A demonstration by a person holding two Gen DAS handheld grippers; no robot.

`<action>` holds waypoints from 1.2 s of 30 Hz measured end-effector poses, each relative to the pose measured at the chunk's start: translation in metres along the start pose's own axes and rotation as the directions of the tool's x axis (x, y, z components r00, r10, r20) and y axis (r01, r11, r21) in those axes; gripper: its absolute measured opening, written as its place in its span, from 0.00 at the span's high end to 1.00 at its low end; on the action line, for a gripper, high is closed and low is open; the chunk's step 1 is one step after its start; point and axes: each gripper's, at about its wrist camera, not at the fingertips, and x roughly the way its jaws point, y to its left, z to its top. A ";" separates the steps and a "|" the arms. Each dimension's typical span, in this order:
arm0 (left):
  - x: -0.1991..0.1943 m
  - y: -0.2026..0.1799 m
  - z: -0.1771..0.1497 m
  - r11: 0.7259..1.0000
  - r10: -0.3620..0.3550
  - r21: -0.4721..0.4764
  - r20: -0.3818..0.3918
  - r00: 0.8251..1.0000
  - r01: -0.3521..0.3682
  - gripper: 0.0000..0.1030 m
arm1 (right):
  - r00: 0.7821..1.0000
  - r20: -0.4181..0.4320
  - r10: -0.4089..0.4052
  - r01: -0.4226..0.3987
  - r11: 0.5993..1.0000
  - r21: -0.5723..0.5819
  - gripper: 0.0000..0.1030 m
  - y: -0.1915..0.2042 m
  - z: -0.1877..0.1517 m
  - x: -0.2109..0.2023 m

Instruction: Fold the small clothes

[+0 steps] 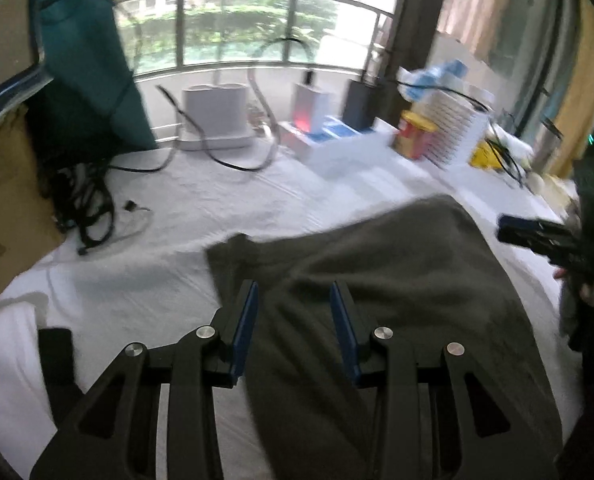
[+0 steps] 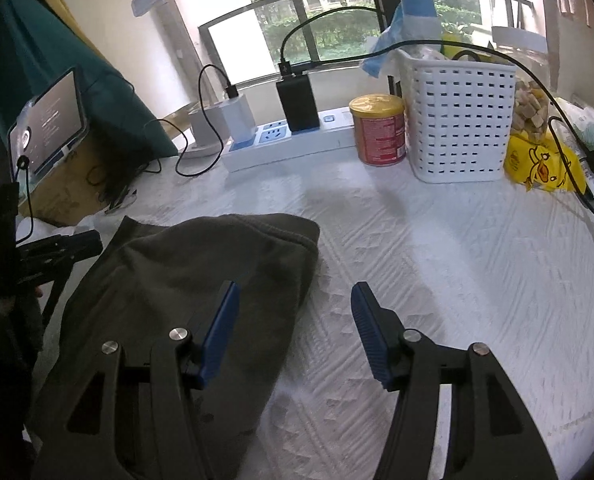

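A dark olive-grey garment (image 1: 397,272) lies partly folded on the white textured sheet (image 1: 145,280). My left gripper (image 1: 293,286) hovers over the garment's near left part, open, with nothing pinched between its blue pads. In the right wrist view the same garment (image 2: 201,256) lies to the left. My right gripper (image 2: 296,286) is open, its left finger over the garment's right edge and its right finger over bare sheet (image 2: 457,280). Each gripper shows at the edge of the other's view: the right gripper (image 1: 537,236) and the left gripper (image 2: 57,248).
At the back stand a power strip (image 2: 289,140) with chargers, a red-and-yellow can (image 2: 379,130), a white perforated basket (image 2: 457,120) and a yellow bag (image 2: 537,164). Black cables (image 1: 89,208) and a cardboard box (image 1: 1,208) sit at the left, and a white cloth (image 1: 5,352) lies near.
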 end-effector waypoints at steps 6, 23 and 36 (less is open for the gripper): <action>0.013 -0.021 -0.026 0.998 -0.052 0.019 -0.106 0.993 0.054 0.61 | 1.000 -0.007 0.001 -0.001 1.000 -0.002 0.43 0.006 -0.008 -0.004; -0.030 -0.002 -0.039 0.996 -0.055 -0.075 -0.003 0.998 0.054 0.81 | 0.998 -0.046 -0.047 0.046 0.999 -0.027 0.43 0.020 -0.039 -0.023; -0.061 -0.038 -0.086 0.980 -0.174 -0.103 -0.026 0.984 0.171 0.66 | 0.998 -0.021 -0.055 0.054 0.997 -0.053 0.43 0.046 -0.069 -0.051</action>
